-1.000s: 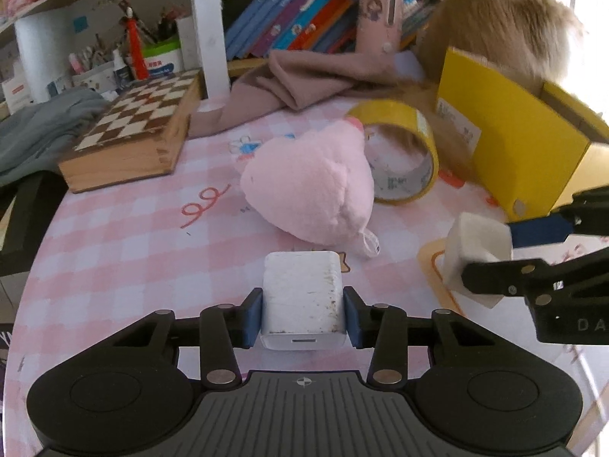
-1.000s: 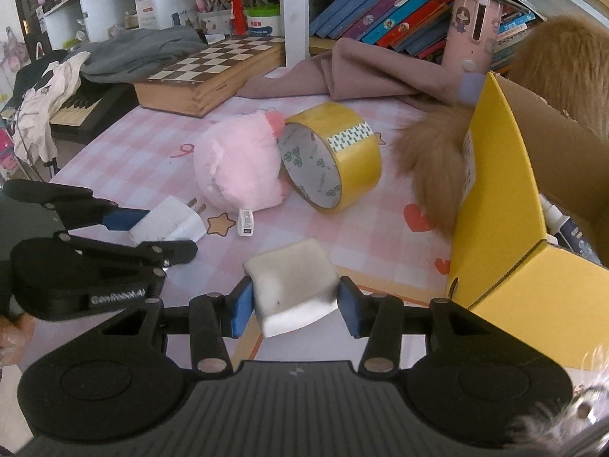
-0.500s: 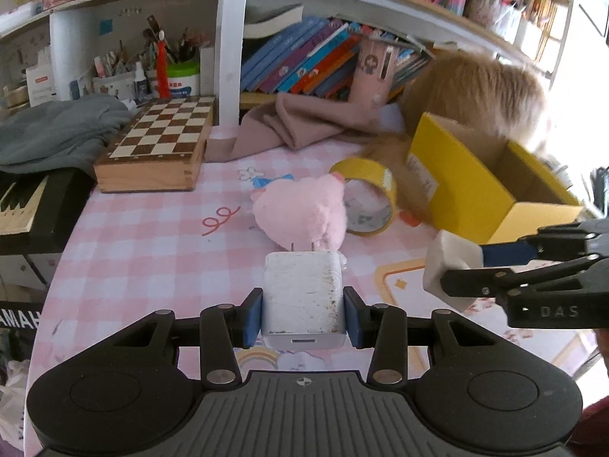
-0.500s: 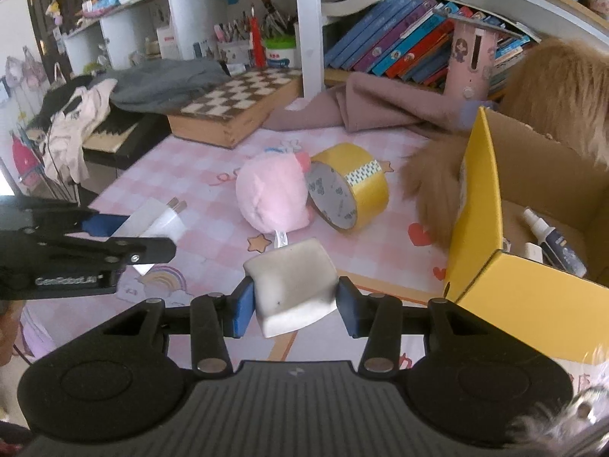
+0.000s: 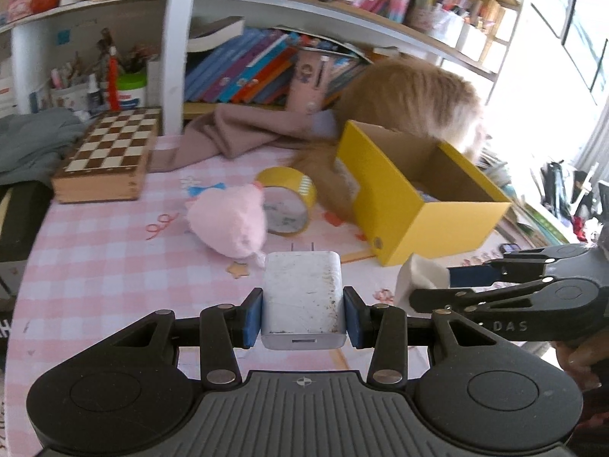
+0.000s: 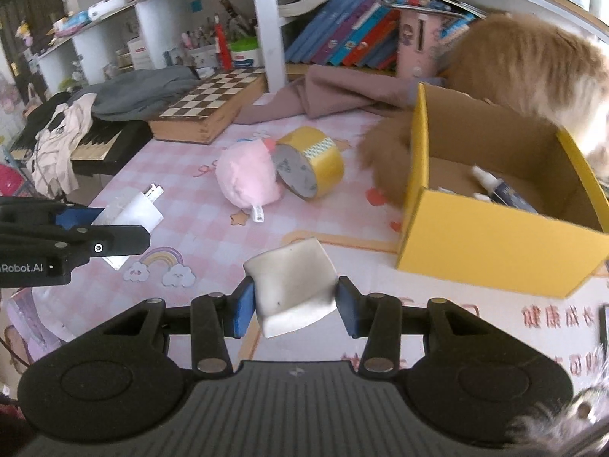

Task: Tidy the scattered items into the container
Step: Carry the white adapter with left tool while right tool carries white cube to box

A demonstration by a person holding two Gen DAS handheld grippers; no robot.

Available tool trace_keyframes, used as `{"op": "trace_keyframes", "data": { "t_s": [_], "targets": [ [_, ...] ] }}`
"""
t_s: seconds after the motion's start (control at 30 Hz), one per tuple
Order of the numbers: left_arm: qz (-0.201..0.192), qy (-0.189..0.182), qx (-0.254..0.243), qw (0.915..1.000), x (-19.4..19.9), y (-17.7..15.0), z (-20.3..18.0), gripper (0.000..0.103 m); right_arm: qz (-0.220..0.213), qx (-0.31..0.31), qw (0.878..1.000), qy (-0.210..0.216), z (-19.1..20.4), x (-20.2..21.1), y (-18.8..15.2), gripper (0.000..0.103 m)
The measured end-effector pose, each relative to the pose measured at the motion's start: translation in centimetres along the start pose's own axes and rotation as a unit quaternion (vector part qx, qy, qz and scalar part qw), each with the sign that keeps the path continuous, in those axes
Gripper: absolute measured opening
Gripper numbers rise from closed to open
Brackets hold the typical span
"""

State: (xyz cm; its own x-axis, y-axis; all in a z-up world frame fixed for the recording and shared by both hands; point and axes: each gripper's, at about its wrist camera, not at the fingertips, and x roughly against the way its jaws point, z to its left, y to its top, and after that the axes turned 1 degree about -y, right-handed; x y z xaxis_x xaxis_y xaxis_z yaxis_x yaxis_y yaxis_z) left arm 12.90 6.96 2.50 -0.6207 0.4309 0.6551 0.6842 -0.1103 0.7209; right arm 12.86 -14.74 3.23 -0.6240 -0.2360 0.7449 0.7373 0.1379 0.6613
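Observation:
My left gripper (image 5: 303, 318) is shut on a white USB charger (image 5: 302, 295), held above the pink checked table; the charger also shows in the right wrist view (image 6: 131, 213). My right gripper (image 6: 291, 306) is shut on a white sponge block (image 6: 293, 287), seen in the left wrist view too (image 5: 416, 280). The open yellow cardboard box (image 5: 396, 205) (image 6: 491, 243) stands at the right and holds a small bottle (image 6: 495, 186). A pink plush toy (image 5: 232, 224) (image 6: 247, 179) and a yellow tape roll (image 5: 289, 200) (image 6: 310, 162) lie on the table left of the box.
A furry orange cat (image 6: 533, 68) stands behind and beside the box. A wooden chess box (image 5: 108, 156), a mauve cloth (image 5: 243, 129) and a bookshelf with books (image 5: 251, 72) are at the back. A keyboard (image 6: 91, 148) and clothes are off the table's left edge.
Both grippers have risen and pulled back from the table with their items still held; the plush, tape roll and box now look smaller and farther away.

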Motion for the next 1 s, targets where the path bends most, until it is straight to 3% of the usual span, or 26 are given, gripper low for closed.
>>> {"op": "trace_keyframes", "data": {
  "t_s": [0.47, 1.0],
  "targets": [
    [0.034, -0.041, -0.034, 0.998, -1.9, -0.4, -3.0, 0.041, 0.015, -0.03, 0.997, -0.071, -2.3, 2.3, -2.8, 0.043],
    [0.072, -0.093, -0.073, 0.9903, -4.8, -0.6, -8.4, 0.041, 0.019, -0.085, 0.989, -0.119, -6.8, 5.6, -5.9, 0.043]
  ]
}}
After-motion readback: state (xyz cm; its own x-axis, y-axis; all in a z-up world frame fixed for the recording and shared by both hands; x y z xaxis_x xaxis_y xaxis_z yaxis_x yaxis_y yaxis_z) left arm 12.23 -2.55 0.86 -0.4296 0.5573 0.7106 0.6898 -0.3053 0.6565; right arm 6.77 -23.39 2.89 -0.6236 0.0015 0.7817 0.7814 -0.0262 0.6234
